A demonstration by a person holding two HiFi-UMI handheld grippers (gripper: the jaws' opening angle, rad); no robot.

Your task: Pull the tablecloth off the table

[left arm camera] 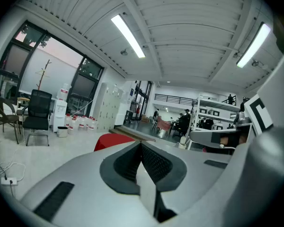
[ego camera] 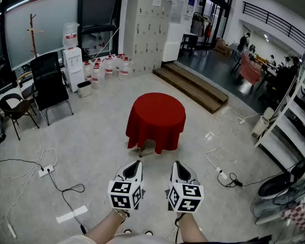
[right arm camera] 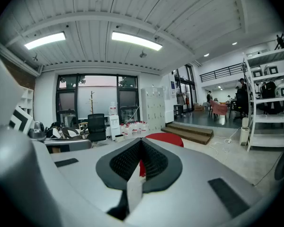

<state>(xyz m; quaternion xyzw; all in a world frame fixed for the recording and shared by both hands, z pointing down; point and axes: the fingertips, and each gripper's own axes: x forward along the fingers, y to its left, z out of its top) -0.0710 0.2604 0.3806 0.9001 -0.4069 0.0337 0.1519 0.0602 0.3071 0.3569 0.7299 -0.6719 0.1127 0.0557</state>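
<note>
A round table draped in a red tablecloth (ego camera: pixel 156 120) stands on the pale floor ahead of me, the cloth hanging almost to the ground. My left gripper (ego camera: pixel 136 162) and right gripper (ego camera: pixel 177 163) are held side by side in front of me, well short of the table, both shut with nothing between the jaws. In the left gripper view the red tablecloth (left arm camera: pixel 112 141) peeks over my left gripper (left arm camera: pixel 141 145). In the right gripper view the red cloth (right arm camera: pixel 168 138) shows just past my right gripper (right arm camera: pixel 141 141).
Black chairs (ego camera: pixel 50 87) and a water dispenser (ego camera: pixel 72 60) stand at the left, with water jugs (ego camera: pixel 110 66) by the lockers. Cables and a power strip (ego camera: pixel 46 171) lie on the floor at left and right. Wooden steps (ego camera: pixel 194 87) lie beyond the table; white shelving (ego camera: pixel 290 116) lines the right.
</note>
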